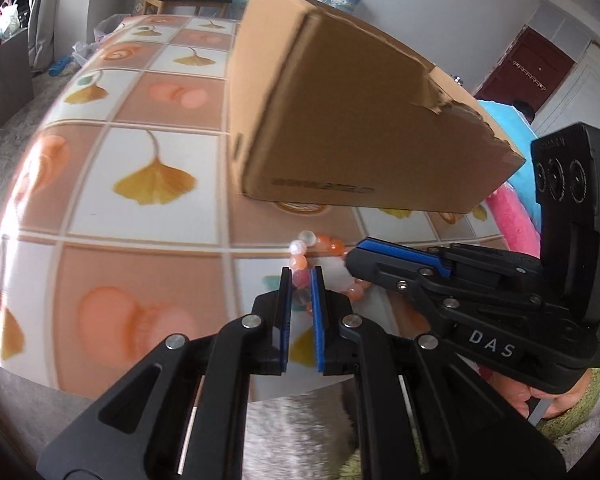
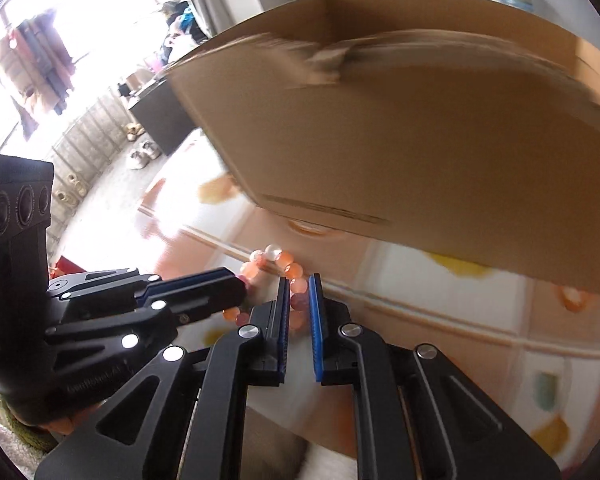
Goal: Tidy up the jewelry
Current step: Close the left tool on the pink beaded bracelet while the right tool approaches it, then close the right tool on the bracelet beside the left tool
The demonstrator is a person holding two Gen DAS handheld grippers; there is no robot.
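The left tool (image 1: pixel 301 276) has its blue-padded jaws drawn narrow on one side of the bracelet (image 1: pixel 320 245), a bead caught between them. The right tool (image 2: pixel 299 282) grips the same bracelet (image 2: pixel 274 260) on another part of the loop, its jaws just as narrow, with a pinkish bead between the pads.

The bracelet, a ring of orange, pink and milky beads, lies near the front edge of the bench (image 1: pixel 140 208), which carries a cloth of peach and white squares printed with yellow ginkgo leaves. Just behind the bracelet stands a brown cardboard box (image 1: pixel 340 120), well apart from the beads yet filling most of the space beyond them; its upper right edge is torn. It blocks any view of the bench behind the bracelet. In the right wrist view the box (image 2: pixel 400 140) is blurred.

Relative to the bracelet, the left tool comes in from the near side and points forward toward the box, while the right tool (image 1: pixel 356 264) reaches in from the right, lying low and nearly level with the bench. In the right wrist view the left tool (image 2: pixel 236 288) enters from the left of the bracelet at a similar low angle. Fingers (image 1: pixel 556 400) of the right hand wrap the right tool's grip.
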